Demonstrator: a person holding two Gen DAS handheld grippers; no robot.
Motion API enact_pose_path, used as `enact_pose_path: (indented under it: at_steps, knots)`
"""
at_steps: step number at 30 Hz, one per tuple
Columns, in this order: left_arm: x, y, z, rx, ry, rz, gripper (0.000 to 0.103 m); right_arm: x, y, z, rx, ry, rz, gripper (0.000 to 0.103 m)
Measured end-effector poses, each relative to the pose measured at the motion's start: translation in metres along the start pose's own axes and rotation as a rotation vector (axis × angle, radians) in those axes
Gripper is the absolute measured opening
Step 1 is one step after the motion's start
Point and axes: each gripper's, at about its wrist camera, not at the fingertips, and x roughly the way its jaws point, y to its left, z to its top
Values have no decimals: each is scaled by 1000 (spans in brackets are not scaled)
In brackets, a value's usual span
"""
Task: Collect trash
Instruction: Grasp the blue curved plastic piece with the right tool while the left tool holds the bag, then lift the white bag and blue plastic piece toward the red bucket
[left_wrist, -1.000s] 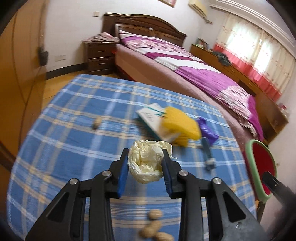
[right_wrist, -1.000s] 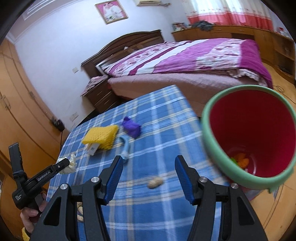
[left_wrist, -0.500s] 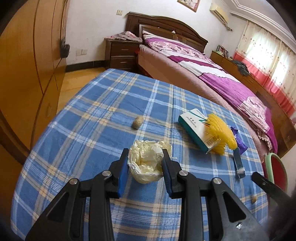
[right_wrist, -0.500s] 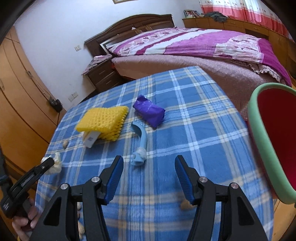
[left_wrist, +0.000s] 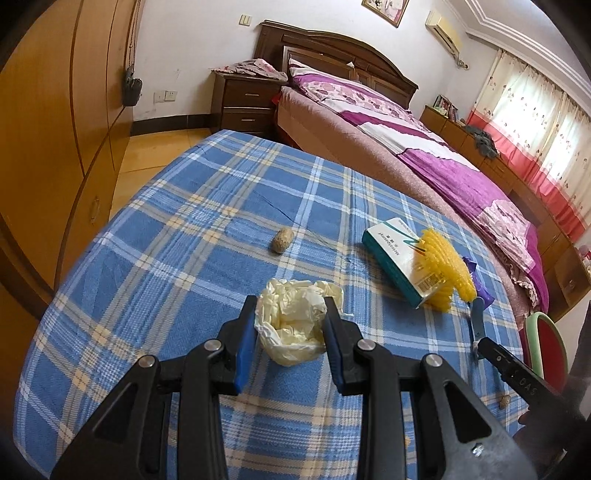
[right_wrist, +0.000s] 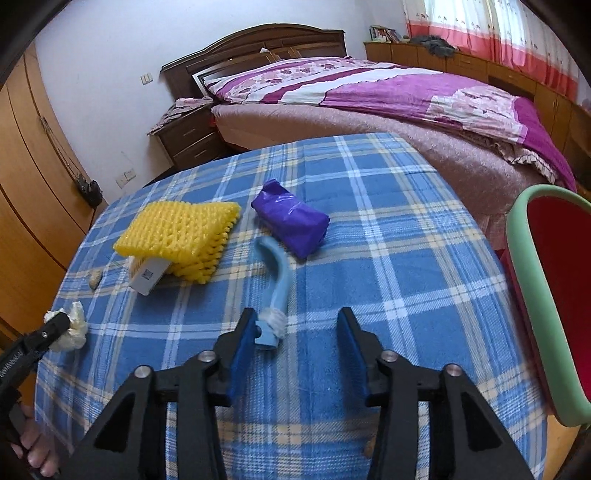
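My left gripper (left_wrist: 291, 321) is shut on a crumpled cream plastic wad (left_wrist: 291, 328), held just above the blue plaid tablecloth (left_wrist: 184, 258). The right wrist view shows that gripper (right_wrist: 55, 326) and the wad (right_wrist: 74, 328) at the far left. My right gripper (right_wrist: 297, 325) hangs low over the cloth with its jaws closing. The taped end of a curved light-blue tool (right_wrist: 275, 280) lies just inside its left finger, and neither pad presses on it. A red bin with a green rim (right_wrist: 532, 295) stands past the table's right edge.
A yellow foam net (right_wrist: 177, 236) lies over a small teal-and-white box (left_wrist: 395, 254), with a purple packet (right_wrist: 291, 221) to its right. Peanuts lie loose on the cloth (left_wrist: 282, 240) (left_wrist: 504, 400). A bed (right_wrist: 406, 96) stands behind the table and wooden wardrobes (left_wrist: 55, 147) at the left.
My right gripper came down and forward to the light-blue tool and its jaws narrowed; the bin slid to the picture's right edge. My left gripper shifted a little, still holding the wad.
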Motion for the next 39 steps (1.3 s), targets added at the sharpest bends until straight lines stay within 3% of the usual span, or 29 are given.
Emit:
enact_pose_path:
  at_steps: [7, 9, 20, 39]
  knots:
    - [-7, 0, 0, -7, -9, -7, 34, -4, 9, -5, -31, -4, 19, 18]
    - [-11, 0, -1, -6, -12, -10, 34, -5, 12, -7, -38, -4, 27, 15]
    - [-23, -3, -3, 5, -18, -3, 34, -15, 4, -6, 3, 4, 71, 14]
    - [-49, -23, -8, 42, -44, -44, 34, -96, 0, -17, 16, -127, 166, 14]
